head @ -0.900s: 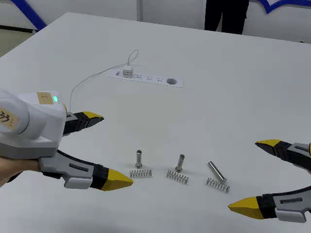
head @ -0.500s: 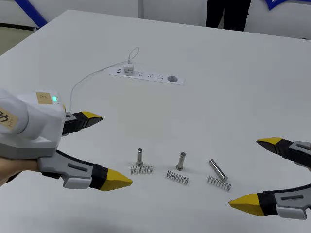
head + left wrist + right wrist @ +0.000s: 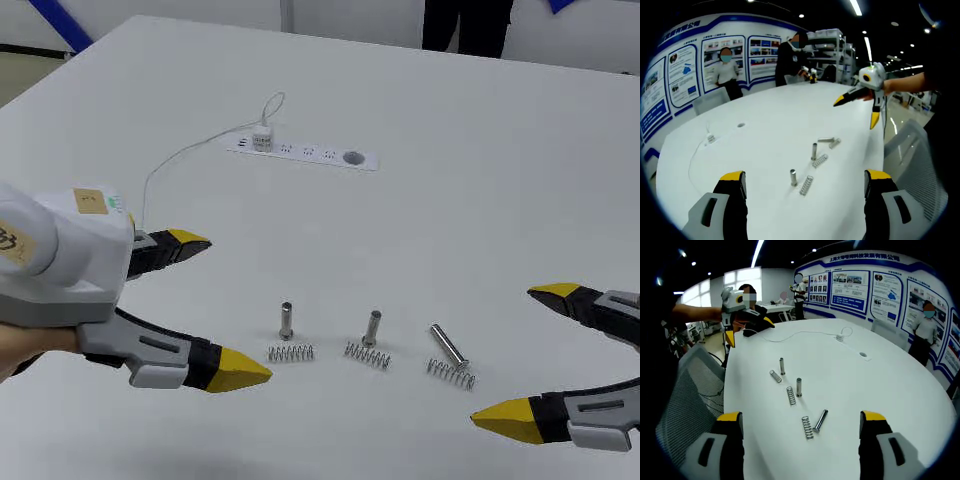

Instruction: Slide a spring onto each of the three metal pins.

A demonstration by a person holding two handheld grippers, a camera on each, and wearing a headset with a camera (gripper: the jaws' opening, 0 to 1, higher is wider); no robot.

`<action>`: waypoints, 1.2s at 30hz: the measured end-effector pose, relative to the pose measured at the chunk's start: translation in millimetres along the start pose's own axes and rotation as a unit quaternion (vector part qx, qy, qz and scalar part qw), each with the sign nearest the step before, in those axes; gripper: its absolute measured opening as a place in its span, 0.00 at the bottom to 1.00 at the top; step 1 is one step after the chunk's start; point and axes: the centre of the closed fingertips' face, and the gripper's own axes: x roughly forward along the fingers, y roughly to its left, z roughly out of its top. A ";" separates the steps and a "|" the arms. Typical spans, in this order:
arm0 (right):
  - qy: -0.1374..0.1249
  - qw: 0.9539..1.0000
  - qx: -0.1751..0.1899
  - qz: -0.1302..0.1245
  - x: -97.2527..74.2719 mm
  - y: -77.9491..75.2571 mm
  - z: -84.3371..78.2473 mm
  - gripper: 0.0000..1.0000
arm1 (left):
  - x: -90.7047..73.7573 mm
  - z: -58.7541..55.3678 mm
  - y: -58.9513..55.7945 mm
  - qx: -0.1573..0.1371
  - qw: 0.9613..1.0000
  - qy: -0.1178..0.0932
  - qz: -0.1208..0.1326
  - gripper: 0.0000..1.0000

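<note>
A big white table (image 3: 480, 200) takes most of the head view. The left gripper (image 3: 235, 308) is held over its near left part. Its two yellow-tipped jaws stand wide apart and there is nothing between them. The right gripper (image 3: 507, 353) is over the near right part, also with its jaws wide apart and holding nothing.

Farther back on the table lies a white power strip (image 3: 305, 156). A thin white cable (image 3: 180, 155) goes from it in a curve toward the left gripper.

Between the two grippers the three metal pins are in a row. The left pin (image 3: 286, 320) and the middle pin (image 3: 372, 327) stand upright, and the right pin (image 3: 448, 346) lies on its side.

The left spring (image 3: 290, 352), the middle spring (image 3: 367, 355) and the right spring (image 3: 451, 374) lie flat on the table. Each one is just beside its pin on the near side, and none is on a pin.
</note>
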 end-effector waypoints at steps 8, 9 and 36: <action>-0.002 1.000 0.004 0.001 1.0 1.2 0.5 0.96 | 1.6 -2.1 -1.0 -0.001 1.000 0.001 -0.003 1.00; -0.002 1.000 0.004 0.002 1.1 1.6 0.3 0.96 | 1.7 -2.5 -1.1 -0.002 1.000 0.002 -0.003 1.00; 0.002 0.999 0.037 -0.007 4.7 -11.0 -8.7 0.81 | 5.8 -5.8 -7.2 -0.008 1.000 0.004 -0.021 0.97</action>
